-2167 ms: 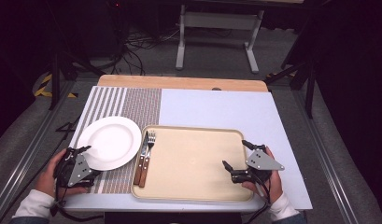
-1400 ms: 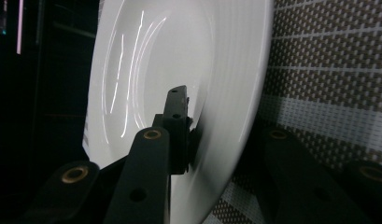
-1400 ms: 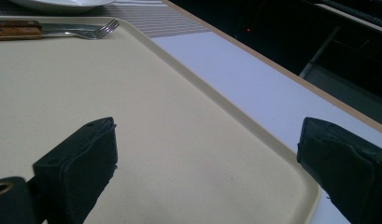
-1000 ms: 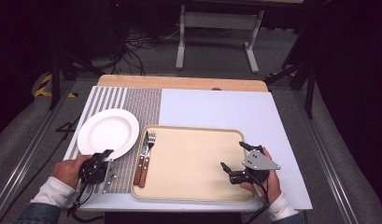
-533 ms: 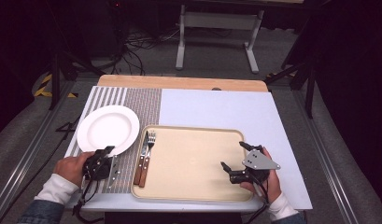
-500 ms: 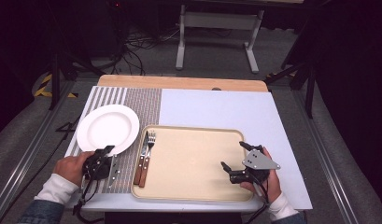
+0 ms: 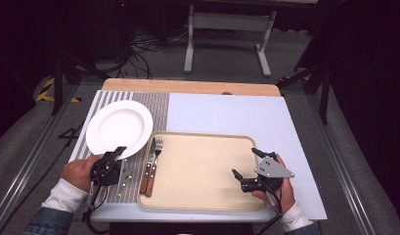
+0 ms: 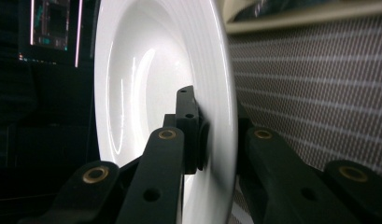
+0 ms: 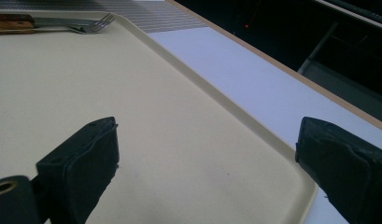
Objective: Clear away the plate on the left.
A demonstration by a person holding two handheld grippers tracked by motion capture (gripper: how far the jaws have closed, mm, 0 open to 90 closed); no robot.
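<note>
Your left gripper (image 7: 114, 157), at the lower left of the high view, is clamped on the near rim of the white plate (image 7: 119, 128); in the left gripper view the two black pads pinch the rim of the plate (image 8: 156, 93) from either side, with the plate standing edge-on up the middle of the frame. In the high view the plate sits at the left of the desk (image 7: 227, 115), over the striped placemat (image 7: 158, 105), tilted with its held edge toward you. Your right gripper (image 7: 246, 166), at the lower right of that view, has its jaws spread wide and grips nothing; it hovers over the right part of the beige tray (image 7: 202, 169). The right gripper view shows bare tray (image 9: 132, 116) surface between the two parted pads. A fork (image 7: 157, 147) and a wooden-handled knife (image 7: 147, 166) lie side by side at the tray's left edge, just beside the plate.
</note>
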